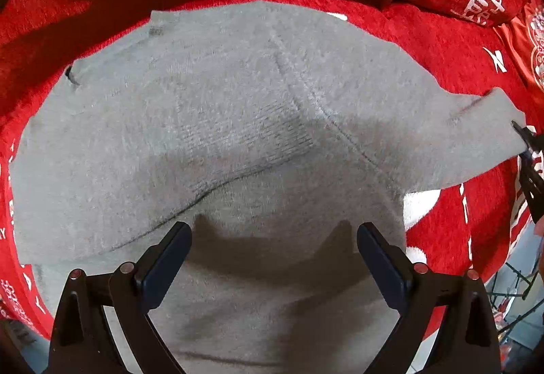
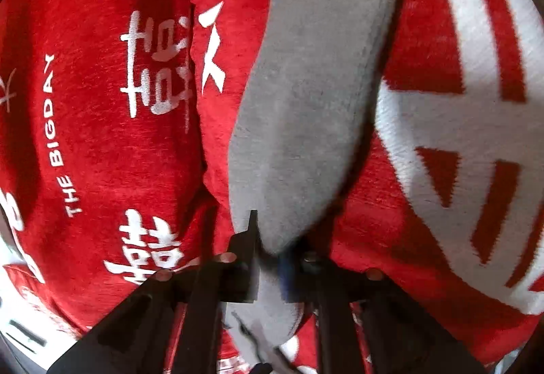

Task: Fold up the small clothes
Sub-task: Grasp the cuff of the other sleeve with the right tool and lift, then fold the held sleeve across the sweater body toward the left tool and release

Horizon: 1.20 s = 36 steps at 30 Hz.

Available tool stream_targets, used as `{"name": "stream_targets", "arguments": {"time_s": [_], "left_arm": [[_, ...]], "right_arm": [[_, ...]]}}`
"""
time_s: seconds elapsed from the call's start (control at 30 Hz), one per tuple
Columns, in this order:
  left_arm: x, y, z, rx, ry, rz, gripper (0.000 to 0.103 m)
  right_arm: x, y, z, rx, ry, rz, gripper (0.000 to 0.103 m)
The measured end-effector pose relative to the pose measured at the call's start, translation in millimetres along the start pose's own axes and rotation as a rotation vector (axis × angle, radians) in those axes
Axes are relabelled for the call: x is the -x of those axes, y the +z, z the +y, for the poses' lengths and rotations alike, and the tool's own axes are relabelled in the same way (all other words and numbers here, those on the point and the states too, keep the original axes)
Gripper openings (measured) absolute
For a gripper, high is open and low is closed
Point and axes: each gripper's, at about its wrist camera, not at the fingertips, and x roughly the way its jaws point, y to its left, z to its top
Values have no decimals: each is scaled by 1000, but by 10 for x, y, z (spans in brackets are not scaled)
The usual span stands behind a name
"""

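One grey knit garment lies flat; left tool gapes, right tool pinches its sleeve

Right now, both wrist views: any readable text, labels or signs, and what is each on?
"THE BIGDAY": white print on the red blanket, right wrist view.
White Chinese-style characters on the red blanket: clear shapes, not transcribed here.
Small white letters along the blanket's top left edge in the right wrist view: cut off, unreadable.
White lettering at the blanket's left edge, left wrist view: too distorted to read.
Grey garment: no text or label visible.
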Motion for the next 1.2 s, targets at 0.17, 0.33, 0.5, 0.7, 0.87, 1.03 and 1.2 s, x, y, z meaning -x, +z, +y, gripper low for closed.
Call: {"name": "stream_targets", "arguments": {"time_s": [0.17,0.33,0.5,0.7,0.87,1.03,1.2], "left_arm": [[28,58,21,13,22,-12,98],[106,15,174,28,50,-29,98],[159,-15,415,55,61,-54,98],[227,-129,816,108,52,-68,98],[286,-244,1332,206,73,-91,98],[304,-354,1866,287,105,-94,98],[223,-403,2204,365,94,-85,98]], "right_arm": [[-1,-121,324,95,94,39,9],[-193,-400,826,243,152,128,9],[-541,-945,1445,437,182,250,9],[-1078,-1937,1979,757,89,421,11],[-1630,-2715,1890,887,-53,575,12],[-2151,-3213,1522,945,-278,682,13],[-2168,-3150,1212,833,-380,691,34]]}}
